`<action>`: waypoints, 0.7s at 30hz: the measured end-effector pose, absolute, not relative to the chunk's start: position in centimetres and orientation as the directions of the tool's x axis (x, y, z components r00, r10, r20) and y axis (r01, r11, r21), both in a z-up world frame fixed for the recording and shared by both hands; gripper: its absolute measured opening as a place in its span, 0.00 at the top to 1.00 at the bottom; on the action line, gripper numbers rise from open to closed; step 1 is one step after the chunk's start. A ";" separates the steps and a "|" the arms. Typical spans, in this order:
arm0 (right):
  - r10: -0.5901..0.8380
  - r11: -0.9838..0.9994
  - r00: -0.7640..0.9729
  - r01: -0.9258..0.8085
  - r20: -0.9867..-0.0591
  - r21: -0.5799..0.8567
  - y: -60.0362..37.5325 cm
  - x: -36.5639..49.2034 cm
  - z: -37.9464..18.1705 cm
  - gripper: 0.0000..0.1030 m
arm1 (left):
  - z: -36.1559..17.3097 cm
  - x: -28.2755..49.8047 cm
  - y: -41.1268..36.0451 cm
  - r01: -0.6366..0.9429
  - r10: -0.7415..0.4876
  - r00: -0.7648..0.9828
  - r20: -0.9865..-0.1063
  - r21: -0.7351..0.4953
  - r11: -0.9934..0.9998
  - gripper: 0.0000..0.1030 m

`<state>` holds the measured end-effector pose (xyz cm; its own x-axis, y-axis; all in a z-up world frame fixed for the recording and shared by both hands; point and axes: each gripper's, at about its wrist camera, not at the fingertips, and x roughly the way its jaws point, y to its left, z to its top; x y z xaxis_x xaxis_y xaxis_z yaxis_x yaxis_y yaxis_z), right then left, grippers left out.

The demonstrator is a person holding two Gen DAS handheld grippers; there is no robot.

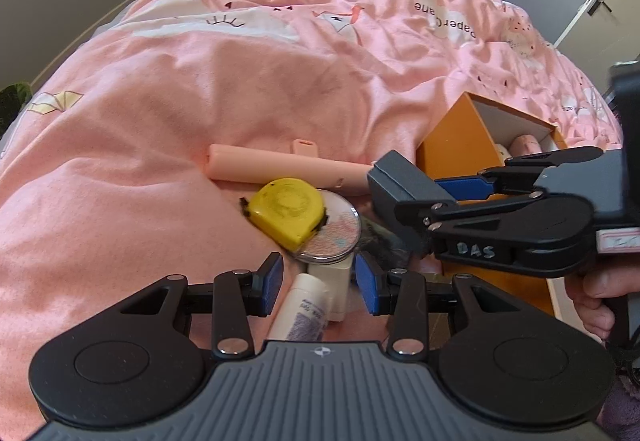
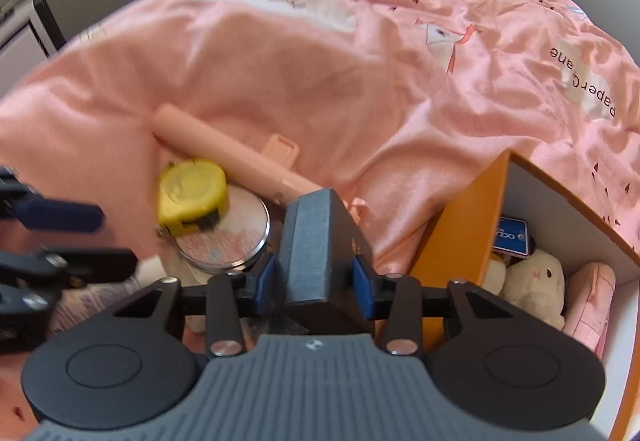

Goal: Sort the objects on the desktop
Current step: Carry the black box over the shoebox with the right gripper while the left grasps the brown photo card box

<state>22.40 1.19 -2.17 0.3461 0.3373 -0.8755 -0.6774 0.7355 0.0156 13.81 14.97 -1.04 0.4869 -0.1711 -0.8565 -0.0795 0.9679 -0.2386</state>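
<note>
Right tool (image 2: pixel 314 287): closed on a dark grey-blue rectangular box (image 2: pixel 310 245), pads on its long side faces, long axis pointing away from the camera; raised beside the open orange cardboard box (image 2: pixel 456 237). Judged stiff, light, smooth-faced; grip mid-length. Left tool (image 1: pixel 318 281): half open, astride a white plastic bottle (image 1: pixel 304 315), not pressing.

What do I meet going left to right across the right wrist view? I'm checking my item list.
Left gripper → yellow tape measure → dark box held by right gripper → orange box → white plush toy → pink pouch.
</note>
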 end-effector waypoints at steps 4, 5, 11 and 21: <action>0.438 0.753 0.363 -0.648 -0.822 0.115 -1.0 22.1 0.5 0.62 | -1.2 14.3 14.2 -0.083 -0.213 0.474 -0.854 -0.284 0.955 0.55; 0.460 0.755 0.374 -0.642 -0.805 0.133 -1.6 21.9 1.2 0.62 | -1.3 14.4 14.1 -0.087 -0.233 0.470 -0.852 -0.307 0.948 0.55; 0.552 0.781 0.458 -0.578 -0.697 0.238 -7.1 20.4 5.5 0.62 | -2.1 15.2 12.6 -0.141 -0.315 0.442 -0.840 -0.412 0.900 0.55; 0.503 0.847 0.537 -0.461 -0.677 0.265 -15.4 17.8 5.4 0.62 | -6.3 17.2 10.9 -0.385 -0.321 0.393 -0.862 -0.471 0.794 0.55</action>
<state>17.81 -15.42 5.37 0.5366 0.5034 -0.6772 -0.4606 0.8472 0.2647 17.21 10.86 -6.26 0.3934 -0.3205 -0.8617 -0.3847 0.7939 -0.4709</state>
